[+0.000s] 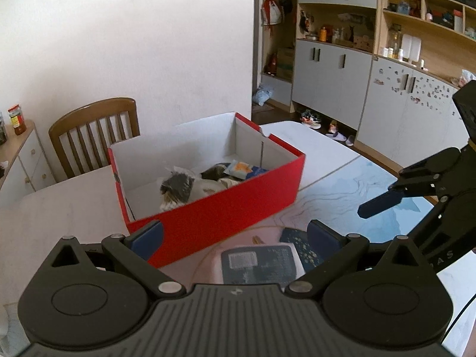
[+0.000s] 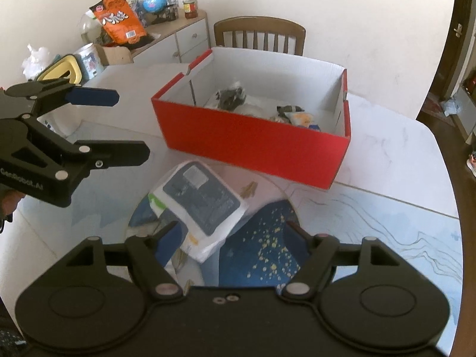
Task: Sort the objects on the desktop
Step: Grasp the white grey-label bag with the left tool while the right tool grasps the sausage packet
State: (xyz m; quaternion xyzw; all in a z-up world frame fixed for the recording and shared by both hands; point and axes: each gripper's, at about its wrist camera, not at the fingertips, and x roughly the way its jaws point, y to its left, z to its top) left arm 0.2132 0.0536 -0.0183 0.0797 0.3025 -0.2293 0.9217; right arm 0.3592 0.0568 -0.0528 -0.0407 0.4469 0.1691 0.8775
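- The red box point(image 2: 255, 136) stands open on the pale tabletop point(image 2: 386, 148), white inside, with several wrapped packets point(image 2: 235, 98) lying on its floor.
- Just in front of the box, a white packet with a dark blue label point(image 2: 202, 199) lies partly over a dark blue gold-speckled item point(image 2: 261, 247); a small wooden clip point(image 2: 248, 189) sits beside them, near the box wall.
- The right gripper point(image 2: 232, 238) is spread wide above this pile; its left finger overlaps the white packet's edge in the picture, and nothing is pinched between the jaws.
- The left gripper point(image 1: 235, 235) is also spread, empty, over the same packet point(image 1: 258, 263), its left finger in front of the box's red wall point(image 1: 208, 217).
- Each gripper shows in the other's view, to the side and clear of the pile.
- A wooden chair point(image 1: 95, 131) stands behind the tabletop; a low cabinet carries a jar point(image 2: 189, 6) and an orange snack bag point(image 2: 120, 19).
- Cupboards and open shelves point(image 1: 357, 44) fill the far wall, shoes on the floor below.
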